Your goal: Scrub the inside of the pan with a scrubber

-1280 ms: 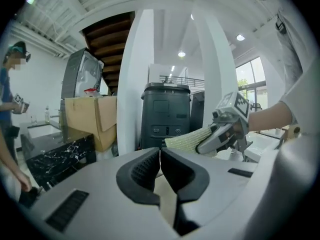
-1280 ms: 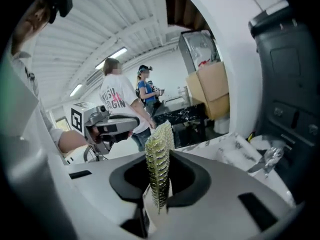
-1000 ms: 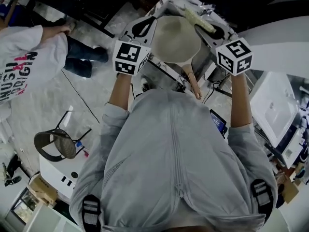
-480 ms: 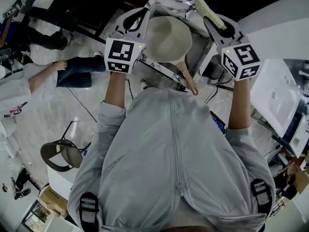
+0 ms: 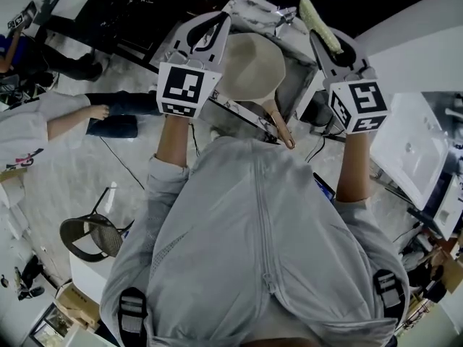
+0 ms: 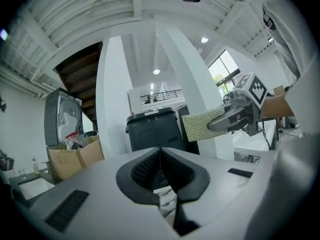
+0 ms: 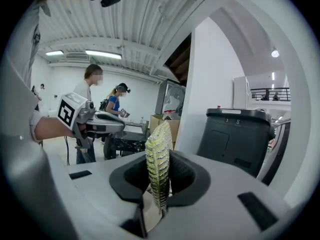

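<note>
A cream pan [image 5: 250, 65] with a wooden handle [image 5: 281, 126] rests on a marble-topped table [image 5: 255, 9] in front of me in the head view. Both grippers are held up level, to either side of the pan and above it. My left gripper [image 5: 207, 29] is shut with nothing between its jaws [image 6: 160, 153]. My right gripper [image 5: 327, 40] is shut on a yellow-green scrubber [image 5: 319, 20] [image 7: 158, 166], which stands on edge between the jaws. The left gripper view shows the right gripper [image 6: 239, 115] holding out the scrubber [image 6: 201, 125]. The right gripper view shows the left gripper [image 7: 102, 124].
A black bin [image 6: 155, 129] [image 7: 234, 134] stands by a white pillar [image 6: 114, 99], with cardboard boxes [image 6: 67, 160] to its left. Two people [image 7: 92, 91] stand near a dark table. Another person [image 5: 43, 125] and a chair [image 5: 88, 233] are at my left, a white unit [image 5: 411, 152] at my right.
Both grippers have moved up and farther forward beside the pan, the scrubber still held. The person at the left has shifted position.
</note>
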`<move>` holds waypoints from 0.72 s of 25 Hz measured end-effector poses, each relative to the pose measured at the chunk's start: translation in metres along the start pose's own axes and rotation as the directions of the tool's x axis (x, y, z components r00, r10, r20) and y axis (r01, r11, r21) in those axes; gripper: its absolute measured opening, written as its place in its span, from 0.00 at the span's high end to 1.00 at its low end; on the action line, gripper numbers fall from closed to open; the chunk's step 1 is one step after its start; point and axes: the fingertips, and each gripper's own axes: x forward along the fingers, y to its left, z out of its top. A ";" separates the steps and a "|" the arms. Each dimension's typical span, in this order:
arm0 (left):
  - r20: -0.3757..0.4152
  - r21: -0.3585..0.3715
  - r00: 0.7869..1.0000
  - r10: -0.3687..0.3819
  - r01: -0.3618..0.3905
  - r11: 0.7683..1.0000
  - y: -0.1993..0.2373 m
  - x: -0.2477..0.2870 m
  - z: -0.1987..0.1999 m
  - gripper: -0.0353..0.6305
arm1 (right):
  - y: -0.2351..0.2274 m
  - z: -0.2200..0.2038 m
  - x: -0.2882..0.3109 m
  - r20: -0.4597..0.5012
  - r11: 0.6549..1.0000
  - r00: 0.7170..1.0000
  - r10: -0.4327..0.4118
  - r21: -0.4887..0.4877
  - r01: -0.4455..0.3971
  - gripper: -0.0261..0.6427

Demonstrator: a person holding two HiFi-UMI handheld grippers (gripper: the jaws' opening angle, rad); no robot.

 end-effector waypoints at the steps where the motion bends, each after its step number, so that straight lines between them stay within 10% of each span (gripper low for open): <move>1: 0.003 0.003 1.000 -0.002 0.002 1.000 -0.001 0.000 0.002 0.91 | 0.000 -0.001 0.000 -0.004 1.000 1.000 -0.004 -0.003 0.004 0.83; 18: 0.001 0.000 1.000 -0.005 0.005 1.000 -0.003 -0.006 0.003 0.91 | 0.009 0.001 0.001 -0.006 1.000 1.000 0.017 -0.006 -0.017 0.83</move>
